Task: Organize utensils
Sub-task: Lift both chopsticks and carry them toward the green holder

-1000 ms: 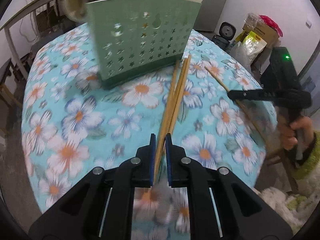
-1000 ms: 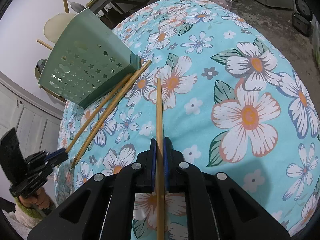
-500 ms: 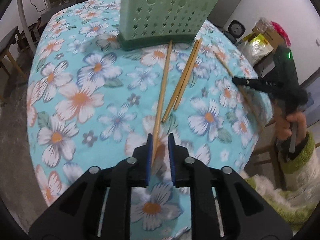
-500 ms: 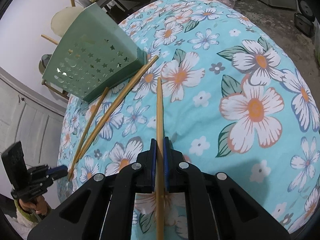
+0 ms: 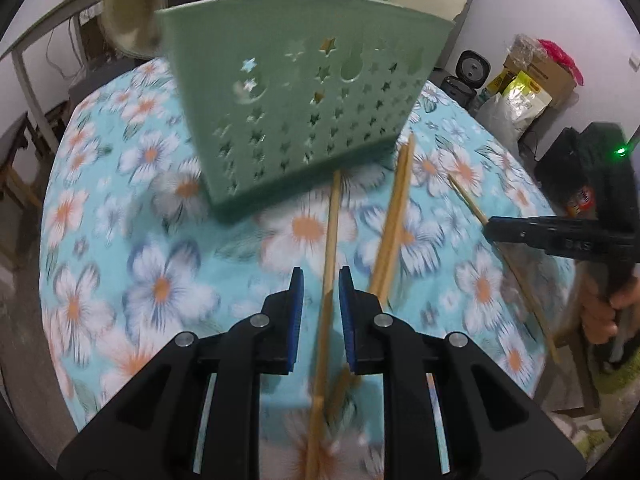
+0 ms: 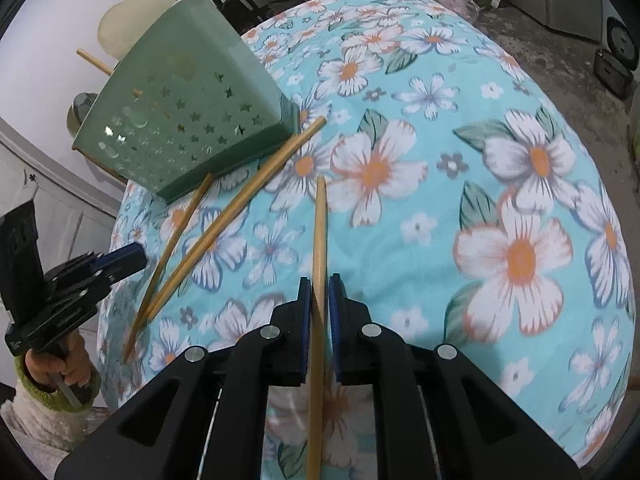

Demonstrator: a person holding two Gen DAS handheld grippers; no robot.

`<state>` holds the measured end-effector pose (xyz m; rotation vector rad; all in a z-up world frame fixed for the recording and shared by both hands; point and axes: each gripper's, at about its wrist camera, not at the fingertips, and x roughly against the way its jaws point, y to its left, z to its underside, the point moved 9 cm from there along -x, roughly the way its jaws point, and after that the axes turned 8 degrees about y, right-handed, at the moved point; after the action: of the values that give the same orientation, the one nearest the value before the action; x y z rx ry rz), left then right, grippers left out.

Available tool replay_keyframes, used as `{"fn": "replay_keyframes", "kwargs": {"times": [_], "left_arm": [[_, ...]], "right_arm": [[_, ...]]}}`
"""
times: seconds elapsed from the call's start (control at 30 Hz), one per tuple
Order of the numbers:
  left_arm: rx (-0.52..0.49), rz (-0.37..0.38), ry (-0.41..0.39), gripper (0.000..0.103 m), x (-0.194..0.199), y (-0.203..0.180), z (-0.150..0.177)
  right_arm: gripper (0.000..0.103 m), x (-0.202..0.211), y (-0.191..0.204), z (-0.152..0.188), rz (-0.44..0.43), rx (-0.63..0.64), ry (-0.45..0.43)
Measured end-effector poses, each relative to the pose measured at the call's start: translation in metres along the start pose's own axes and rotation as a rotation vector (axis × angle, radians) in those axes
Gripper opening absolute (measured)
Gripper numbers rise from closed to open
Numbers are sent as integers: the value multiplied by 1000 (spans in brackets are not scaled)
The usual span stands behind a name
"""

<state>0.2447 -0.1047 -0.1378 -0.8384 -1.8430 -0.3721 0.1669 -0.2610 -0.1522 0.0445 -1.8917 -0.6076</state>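
Left wrist view: both grippers straddle chopsticks lying on the flowered bench, ahead of the green holder
Left to right there, the green holder (image 5: 304, 104) stands at the far side with utensils already poking from its top, likely where the loose sticks belong; the left gripper (image 5: 319, 280) has just been opening, its pads clear of the single chopstick (image 5: 330, 248) lying between them; a pair of chopsticks (image 5: 394, 224) rests just beside it; the right gripper (image 5: 490, 227) sits over a fourth chopstick (image 5: 466, 196), its jaws just parting, a sliver of gap showing in its own view. Under everything is a turquoise floral cloth (image 5: 160, 280); bags and boxes crowd the right corner by a pale wall
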Motion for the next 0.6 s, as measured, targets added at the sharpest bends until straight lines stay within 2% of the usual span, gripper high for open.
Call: {"fn": "replay_keyframes", "kwargs": {"times": [0.3,0.53,0.6], "left_arm": [[-55,-34,37,17,-37,-11,-31],[-25,-53,30,16,-50,-14,-44],[-14,-60,18,12,-50,-13,-45]], "right_arm": [[15,-13,3,-31,31,30,-11],[15,-20,3,-42,22,20,-20],[13,-22,4,-44,22,19,-25]]}}
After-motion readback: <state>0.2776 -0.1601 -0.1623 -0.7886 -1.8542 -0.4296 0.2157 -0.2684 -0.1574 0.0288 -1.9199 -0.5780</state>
